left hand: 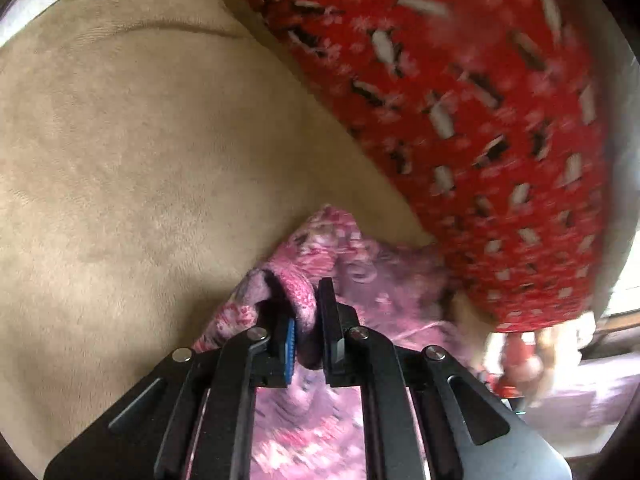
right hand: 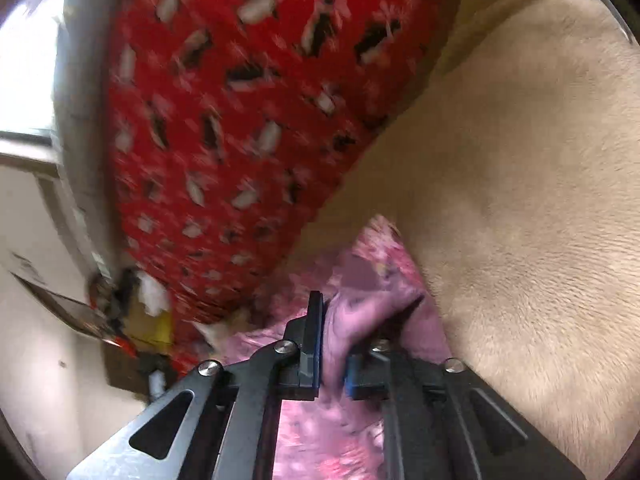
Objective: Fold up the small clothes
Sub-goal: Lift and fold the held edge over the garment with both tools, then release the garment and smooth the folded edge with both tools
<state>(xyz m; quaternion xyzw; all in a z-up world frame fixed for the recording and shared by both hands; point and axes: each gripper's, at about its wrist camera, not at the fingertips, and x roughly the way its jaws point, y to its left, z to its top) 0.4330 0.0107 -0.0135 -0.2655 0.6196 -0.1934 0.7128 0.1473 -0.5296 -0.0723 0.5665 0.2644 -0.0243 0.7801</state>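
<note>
A small pink patterned garment (left hand: 352, 264) hangs between both grippers above a beige plush surface (left hand: 140, 160). My left gripper (left hand: 308, 320) is shut on one bunched edge of it. My right gripper (right hand: 332, 332) is shut on another bunched edge of the same pink garment (right hand: 380, 264). The cloth drapes down under both grippers and hides part of the right gripper's far finger. Both views are blurred by motion.
A red blanket with a black and white pattern (left hand: 460, 100) lies beside the beige surface; it also shows in the right wrist view (right hand: 240, 120). The beige surface (right hand: 520, 160) fills the right. Small cluttered items (right hand: 136, 320) and a pale wall lie beyond the blanket's edge.
</note>
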